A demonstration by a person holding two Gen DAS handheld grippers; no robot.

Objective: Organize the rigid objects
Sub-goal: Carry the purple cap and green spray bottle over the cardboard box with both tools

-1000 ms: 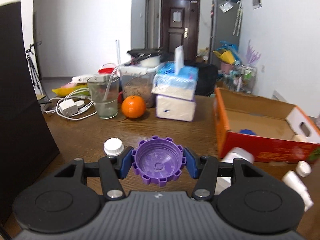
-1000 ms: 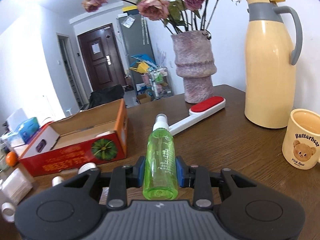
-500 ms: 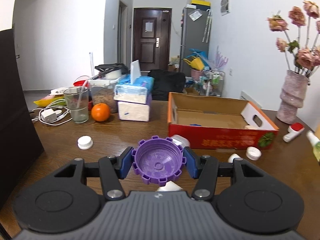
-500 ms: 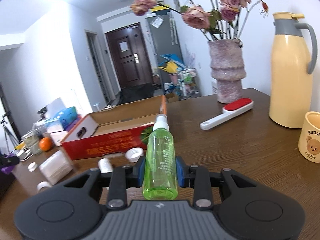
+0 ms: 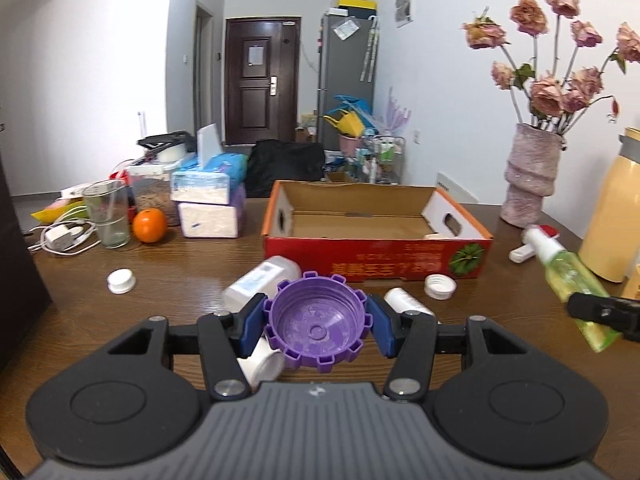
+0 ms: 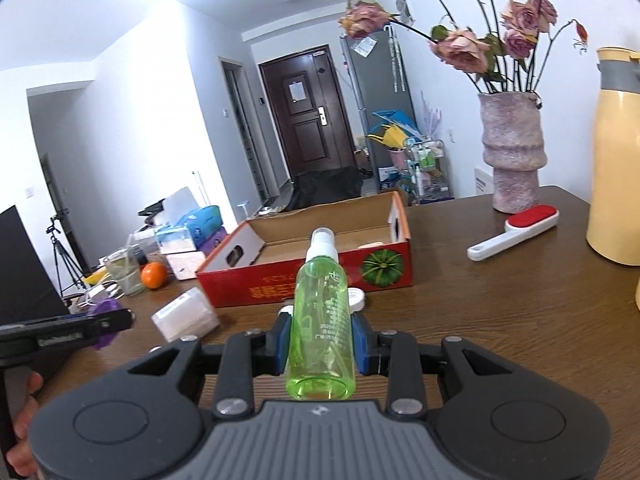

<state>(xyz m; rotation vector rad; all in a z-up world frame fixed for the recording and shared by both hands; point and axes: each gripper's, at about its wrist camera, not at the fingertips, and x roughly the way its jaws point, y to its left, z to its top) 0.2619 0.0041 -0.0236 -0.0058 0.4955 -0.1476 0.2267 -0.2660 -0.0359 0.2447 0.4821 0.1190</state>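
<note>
My left gripper (image 5: pixel 317 322) is shut on a purple toothed cap (image 5: pixel 316 330), held above the table in front of the red cardboard box (image 5: pixel 376 262). My right gripper (image 6: pixel 322 338) is shut on a green spray bottle (image 6: pixel 323 320), nozzle pointing toward the box (image 6: pixel 304 284). The bottle also shows at the right of the left wrist view (image 5: pixel 568 276). White bottles (image 5: pixel 260 284) and white caps (image 5: pixel 440 286) lie on the table before the box. The left gripper with the cap shows at the left of the right wrist view (image 6: pixel 104 322).
A glass (image 5: pixel 108 214), an orange (image 5: pixel 149 225), tissue packs (image 5: pixel 208 204) and cables lie at the back left. A vase of flowers (image 5: pixel 528 184), a yellow thermos (image 5: pixel 612 220) and a red lint brush (image 6: pixel 516 230) stand on the right. A clear plastic case (image 6: pixel 184 314) lies left of the box.
Both grippers have turned and drawn back so the box now sits centred ahead. Each still holds its object. The green bottle has come further into the left wrist view.
</note>
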